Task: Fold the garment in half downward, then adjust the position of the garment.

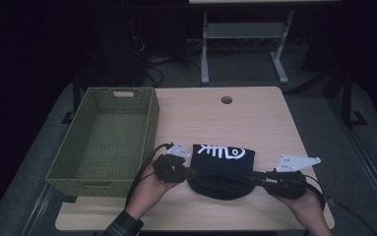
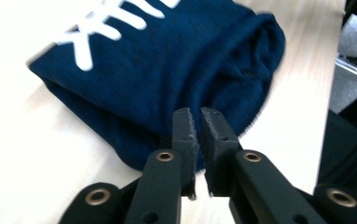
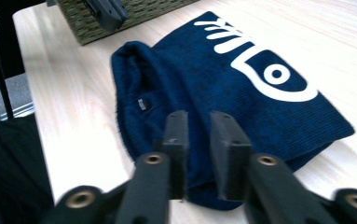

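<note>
Both tongs pinch the navy beanie's [image 1: 223,169] near edge on the surface [image 1: 265,118]: left tongs [image 2: 196,122] closed on cloth, right tongs [image 3: 199,126] likewise.

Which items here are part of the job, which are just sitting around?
In the job:
- folded navy knit garment with white fish-bone print
- left hand-held gripper
- right hand-held gripper

Lying about:
- empty green woven basket
- light wooden table
</note>
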`<state>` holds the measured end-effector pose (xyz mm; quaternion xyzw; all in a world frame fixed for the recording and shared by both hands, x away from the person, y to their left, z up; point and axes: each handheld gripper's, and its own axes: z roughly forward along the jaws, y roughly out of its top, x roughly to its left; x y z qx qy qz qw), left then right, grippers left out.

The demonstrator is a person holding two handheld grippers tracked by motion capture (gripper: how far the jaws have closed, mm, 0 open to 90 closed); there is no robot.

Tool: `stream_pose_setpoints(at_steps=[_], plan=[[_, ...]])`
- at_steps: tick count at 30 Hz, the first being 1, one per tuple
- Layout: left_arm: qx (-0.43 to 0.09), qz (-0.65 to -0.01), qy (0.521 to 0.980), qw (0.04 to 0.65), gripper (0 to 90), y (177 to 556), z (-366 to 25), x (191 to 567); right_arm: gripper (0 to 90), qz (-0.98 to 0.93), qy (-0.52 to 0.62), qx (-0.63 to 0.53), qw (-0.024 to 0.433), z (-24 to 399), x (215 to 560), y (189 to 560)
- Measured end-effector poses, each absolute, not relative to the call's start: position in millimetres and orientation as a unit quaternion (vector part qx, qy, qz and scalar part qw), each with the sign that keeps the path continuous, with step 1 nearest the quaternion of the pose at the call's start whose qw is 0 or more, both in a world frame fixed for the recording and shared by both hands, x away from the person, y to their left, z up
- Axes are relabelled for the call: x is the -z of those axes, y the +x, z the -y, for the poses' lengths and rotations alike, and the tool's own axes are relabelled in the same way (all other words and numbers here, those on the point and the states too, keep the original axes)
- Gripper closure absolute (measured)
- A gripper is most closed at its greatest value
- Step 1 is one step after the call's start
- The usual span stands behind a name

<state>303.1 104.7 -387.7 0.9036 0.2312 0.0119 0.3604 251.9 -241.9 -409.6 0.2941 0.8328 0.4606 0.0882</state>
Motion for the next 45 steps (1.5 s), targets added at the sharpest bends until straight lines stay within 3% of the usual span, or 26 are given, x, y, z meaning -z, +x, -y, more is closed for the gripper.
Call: stream_pose_setpoints(at_steps=[3, 8, 24, 35, 39, 45], plan=[[-0.013, -0.238, 0.900, 0.364, 89.9, 316, -101, 384, 84.1, -0.835, 0.300, -0.454, 0.083, 241, 413, 262], [-0.019, -0.254, 0.894, 0.369, 90.0, 337, -91, 384, 89.4, -0.847, 0.299, -0.433, 0.077, 232, 423, 275], [-0.020, -0.252, 0.917, 0.309, 90.0, 383, -43, 429, 89.9, -0.879, 0.267, -0.394, 0.034, 200, 454, 260], [-0.034, -0.226, 0.926, 0.300, 90.0, 378, -31, 430, 89.9, -0.890, 0.232, -0.390, 0.037, 170, 461, 246], [-0.026, -0.233, 0.913, 0.334, 90.0, 365, -41, 413, 87.8, -0.878, 0.238, -0.412, 0.049, 178, 452, 245], [-0.018, -0.223, 0.915, 0.337, 88.6, 340, -64, 403, 87.8, -0.857, 0.254, -0.441, 0.080, 197, 438, 246]])
